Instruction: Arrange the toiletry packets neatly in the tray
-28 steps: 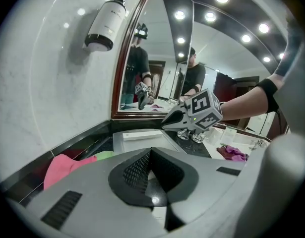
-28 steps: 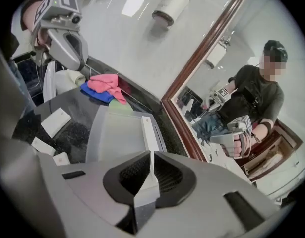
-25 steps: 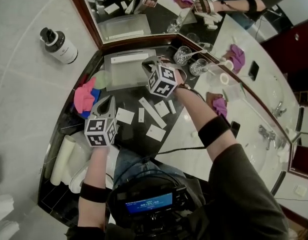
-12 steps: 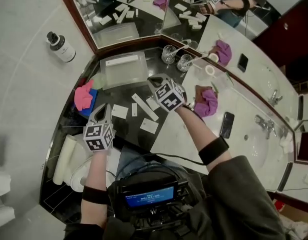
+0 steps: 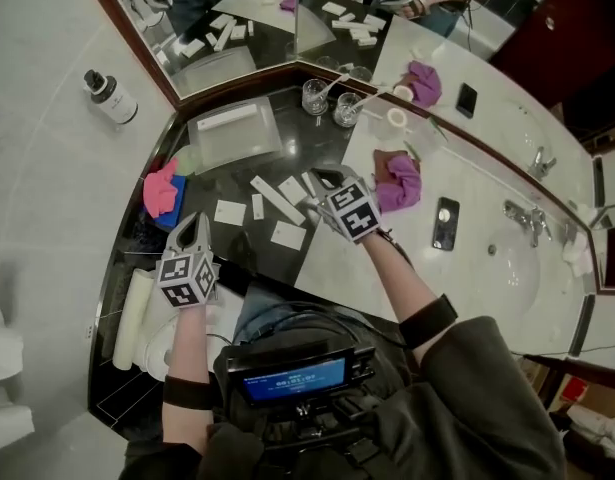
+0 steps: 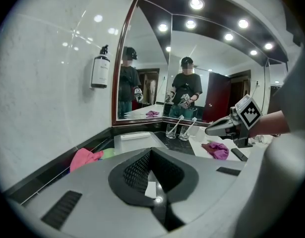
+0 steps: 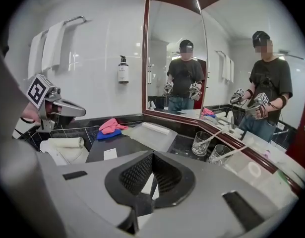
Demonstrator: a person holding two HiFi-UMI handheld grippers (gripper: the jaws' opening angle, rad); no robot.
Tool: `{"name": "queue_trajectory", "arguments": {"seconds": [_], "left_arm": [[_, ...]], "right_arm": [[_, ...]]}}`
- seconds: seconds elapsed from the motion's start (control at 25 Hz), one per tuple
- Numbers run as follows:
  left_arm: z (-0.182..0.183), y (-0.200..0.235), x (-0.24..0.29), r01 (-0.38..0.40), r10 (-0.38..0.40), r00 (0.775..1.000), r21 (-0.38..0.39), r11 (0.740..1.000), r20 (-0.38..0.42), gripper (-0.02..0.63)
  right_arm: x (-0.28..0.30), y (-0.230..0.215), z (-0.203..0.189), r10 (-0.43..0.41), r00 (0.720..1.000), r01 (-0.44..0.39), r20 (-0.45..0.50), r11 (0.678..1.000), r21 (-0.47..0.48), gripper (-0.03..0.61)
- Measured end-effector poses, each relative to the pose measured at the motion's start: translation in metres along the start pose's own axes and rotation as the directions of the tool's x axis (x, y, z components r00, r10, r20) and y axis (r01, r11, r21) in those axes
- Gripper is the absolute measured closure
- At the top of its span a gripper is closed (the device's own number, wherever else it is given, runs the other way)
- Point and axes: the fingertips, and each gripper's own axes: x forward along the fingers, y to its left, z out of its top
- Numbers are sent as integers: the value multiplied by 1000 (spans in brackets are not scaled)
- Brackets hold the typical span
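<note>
The left gripper (image 5: 195, 226) is held above the near edge of the black counter (image 5: 242, 258). Its fingers are pressed together and nothing is caught between them. The right gripper (image 5: 323, 178) is likewise closed and empty (a white packet is only glimpsed on the counter below, through the gap behind its pads), and it is held over the right end of the loose packets.

The clear tray (image 5: 249, 146) is set at the back of the counter, under the corner of the mirror (image 5: 227, 18). One long white packet (image 5: 227, 120) is seen lying along its far side. The remaining packets are spread flat on the counter in front of the tray: a long strip (image 5: 276, 199), a narrow sachet (image 5: 257, 206), a small square packet (image 5: 229, 211) and a larger square packet (image 5: 287, 235), which lies nearest the person.

Two glasses (image 5: 315, 95) are stood just right of the tray. A purple cloth (image 5: 397, 180) is laid on the white countertop beside the right gripper.
</note>
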Motion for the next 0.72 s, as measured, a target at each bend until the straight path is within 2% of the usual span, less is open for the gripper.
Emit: {"name": "queue_trajectory", "arguments": {"seconds": [0.28,0.52,0.72], "left_arm": [[-1,-7,-12,0,-1,1000,28,1000,22,611],[-4,-6,-15,2,-2,1000,0,1000,28,611],[-11,-3,-13,6,-6,1000,-11,1000,11,611]], "right_arm": [[-10,16,-37,-7,1000,8,-26,999,50,571],[-3,27,-47,13,998,-10,-57,999,41,571],[13,42,-73,29,987,-27,-158,999,18,546]]}}
